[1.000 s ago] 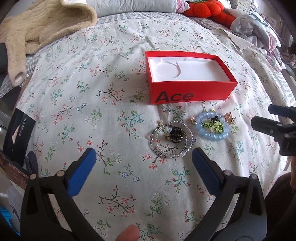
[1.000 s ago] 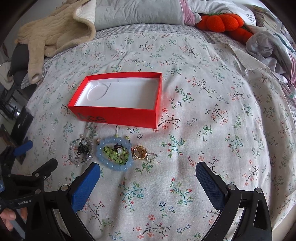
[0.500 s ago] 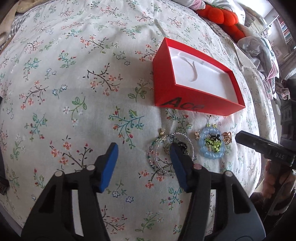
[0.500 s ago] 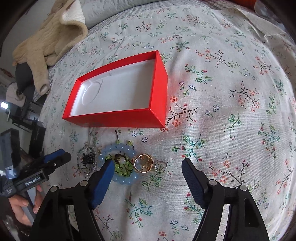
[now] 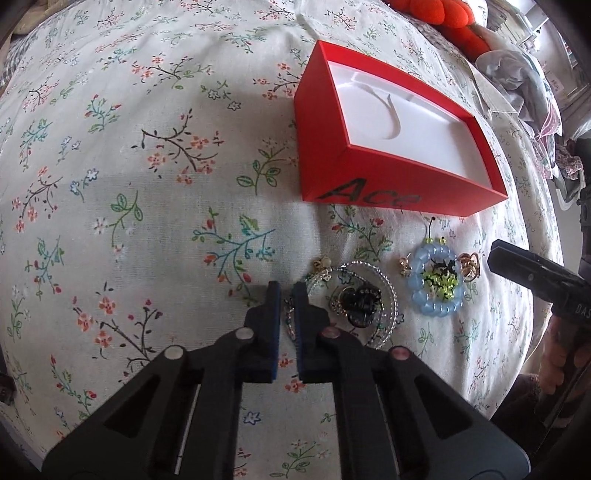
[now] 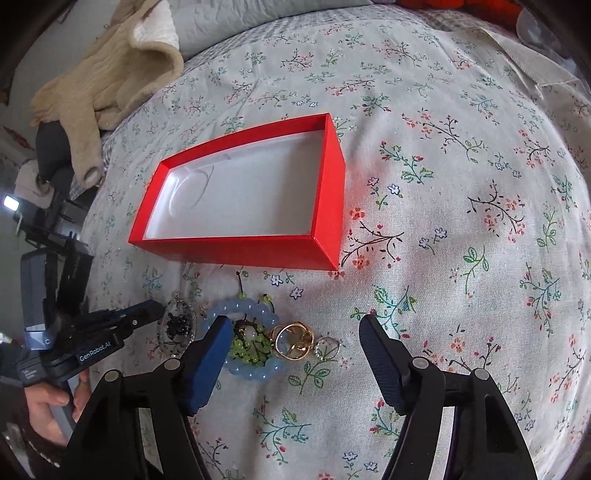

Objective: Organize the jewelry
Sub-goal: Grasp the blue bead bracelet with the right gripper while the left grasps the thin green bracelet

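An open red box [image 5: 369, 192] with a white lining lies on the floral bedspread; it also shows in the right wrist view [image 6: 325, 206]. In front of it lie clear beaded bracelets [image 5: 384, 291] around a black piece, a blue bead bracelet [image 5: 417, 291] with green beads inside, and gold rings [image 6: 295, 341]. My left gripper [image 5: 287, 291] is shut on the left edge of the clear beaded bracelets. My right gripper [image 6: 293, 332] is open, low over the gold rings and the blue bracelet [image 6: 255, 371].
A beige garment [image 6: 107, 74] and grey pillows lie at the bed's far left. An orange plush [image 5: 443, 18] and crumpled clothes [image 5: 517, 74] lie at the far right. The bed edge drops off at the left in the right wrist view.
My left gripper moved forward and down and closed onto the edge of the clear bracelets. My right gripper moved closer over the rings and stayed open.
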`<state>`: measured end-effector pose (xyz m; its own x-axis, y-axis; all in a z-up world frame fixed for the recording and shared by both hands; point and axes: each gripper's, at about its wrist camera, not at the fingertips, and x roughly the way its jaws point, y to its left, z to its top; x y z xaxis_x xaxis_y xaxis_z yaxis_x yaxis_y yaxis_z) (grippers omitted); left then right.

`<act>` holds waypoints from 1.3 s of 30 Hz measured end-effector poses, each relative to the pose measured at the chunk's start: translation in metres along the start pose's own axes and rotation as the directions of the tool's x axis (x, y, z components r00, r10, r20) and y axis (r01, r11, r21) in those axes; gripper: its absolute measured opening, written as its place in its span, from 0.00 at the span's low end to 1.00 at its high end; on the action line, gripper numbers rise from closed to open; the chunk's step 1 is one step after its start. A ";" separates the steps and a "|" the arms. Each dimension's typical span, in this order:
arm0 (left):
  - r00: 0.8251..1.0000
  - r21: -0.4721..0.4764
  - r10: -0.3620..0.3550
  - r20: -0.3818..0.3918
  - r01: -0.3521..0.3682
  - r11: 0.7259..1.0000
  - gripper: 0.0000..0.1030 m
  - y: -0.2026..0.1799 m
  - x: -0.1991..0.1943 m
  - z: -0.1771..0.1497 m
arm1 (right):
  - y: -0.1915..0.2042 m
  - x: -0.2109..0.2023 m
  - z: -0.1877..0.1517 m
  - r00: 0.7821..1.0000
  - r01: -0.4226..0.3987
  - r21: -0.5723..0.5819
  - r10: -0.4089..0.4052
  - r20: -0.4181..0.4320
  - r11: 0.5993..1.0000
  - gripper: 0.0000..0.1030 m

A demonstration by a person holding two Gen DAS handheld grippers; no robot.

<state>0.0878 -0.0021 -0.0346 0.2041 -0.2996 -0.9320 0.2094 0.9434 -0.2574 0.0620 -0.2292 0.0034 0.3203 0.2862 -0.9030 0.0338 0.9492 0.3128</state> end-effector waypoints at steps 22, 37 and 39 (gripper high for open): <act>0.969 -0.008 -0.040 0.245 0.043 0.999 0.03 0.013 -0.072 -0.008 | 0.030 0.028 0.013 1.000 -0.001 -0.095 -0.002 -0.031 0.995 0.18; 0.965 -0.022 -0.007 0.263 0.013 1.000 0.03 0.019 -0.076 -0.006 | 0.036 0.044 0.002 0.980 0.137 -0.208 -0.163 -0.114 0.968 0.13; 0.964 -0.024 0.001 0.268 0.006 1.000 0.03 0.019 -0.078 -0.006 | 0.037 0.042 0.002 0.982 0.134 -0.215 -0.159 -0.102 0.967 0.12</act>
<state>0.0706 0.0402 0.0313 0.4528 -0.3260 -0.8299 0.1875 0.9448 -0.2688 0.0783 -0.1821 -0.0222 0.2130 0.1433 -0.9665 -0.1281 0.9847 0.1178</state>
